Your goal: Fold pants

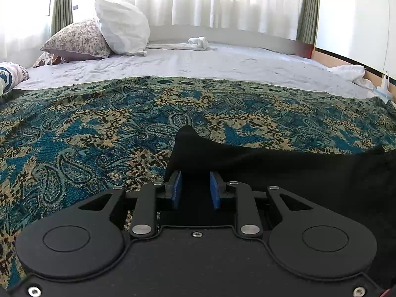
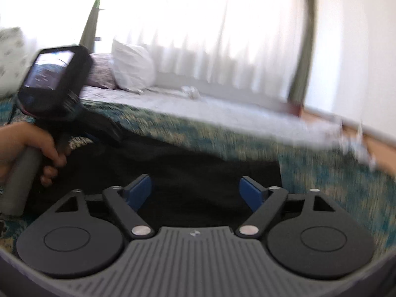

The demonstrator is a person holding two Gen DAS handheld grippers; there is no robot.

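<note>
Pants, black and soft, lie on a teal and tan paisley bedspread that covers the near part of a bed. In the left wrist view the cloth runs from the lower right toward the middle, and one corner stands up in a peak just ahead of the left gripper. Its blue pads sit narrow, and black fabric fills the gap between them and rises out of it, so the left gripper is pinching a fold of the pants.

The right wrist view is smeared by blur. Here the pants spread as a dark mass across the middle of the bedspread, under and ahead of the right gripper. Its blue pads stand wide apart with nothing pressed between them; the cloth seems to lie below them, though the blur makes it hard to say whether either pad touches it. At the left of this view a hand grips the grey handle of the other gripper, whose black body with a small lit screen tilts over the pants.

Beyond the bedspread lies a pale sheet. A floral pillow and a white pillow lean together at the far left, before sheer white curtains with green drapes at the sides.
</note>
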